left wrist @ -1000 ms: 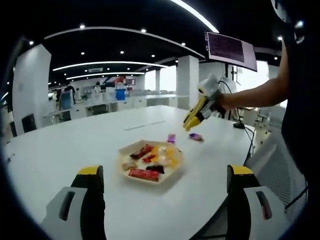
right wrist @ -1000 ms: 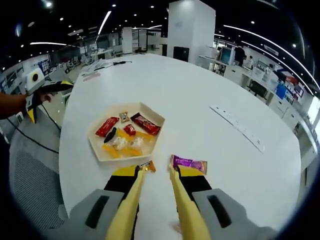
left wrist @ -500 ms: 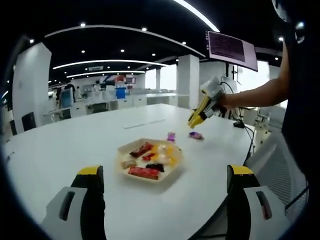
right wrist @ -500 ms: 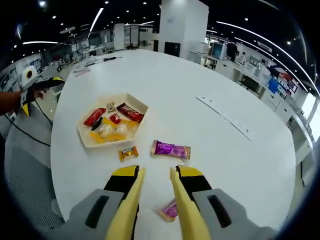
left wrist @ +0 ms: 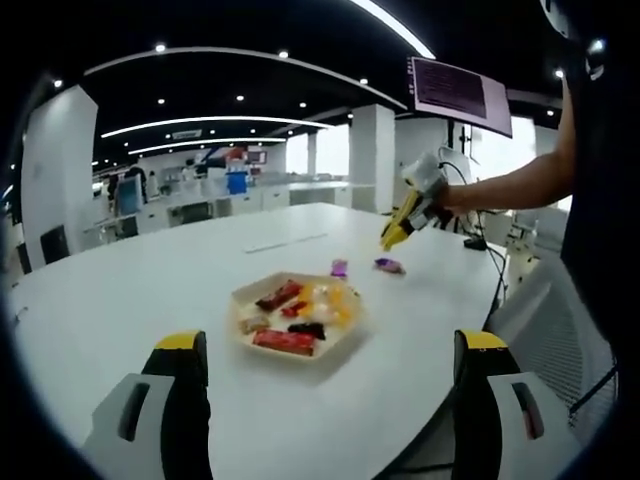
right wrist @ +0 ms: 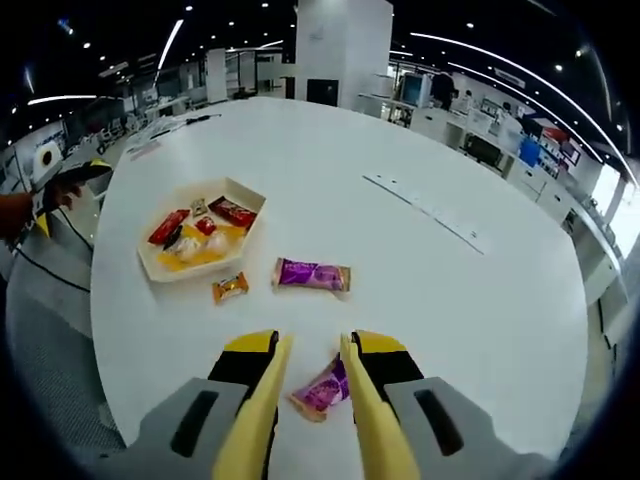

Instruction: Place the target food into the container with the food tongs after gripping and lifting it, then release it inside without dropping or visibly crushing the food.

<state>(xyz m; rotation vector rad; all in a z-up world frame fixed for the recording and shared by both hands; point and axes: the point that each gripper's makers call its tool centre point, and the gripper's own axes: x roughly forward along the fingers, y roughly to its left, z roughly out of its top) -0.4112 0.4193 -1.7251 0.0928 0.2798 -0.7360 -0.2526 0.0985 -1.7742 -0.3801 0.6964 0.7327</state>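
We hold the right gripper above the white table, jaws spread — a purple snack packet lies diagonally between them, apart from the hexagonal tray. Left gripper spread, idle.

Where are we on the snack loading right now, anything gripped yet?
Done: the hexagonal tray already holds several wrapped snacks. In hand: nothing; the right gripper is open with its tong tips either side of a purple packet on the white table. The left gripper is open and empty. Left: that packet, a second purple packet and a small orange candy lie outside the tray.
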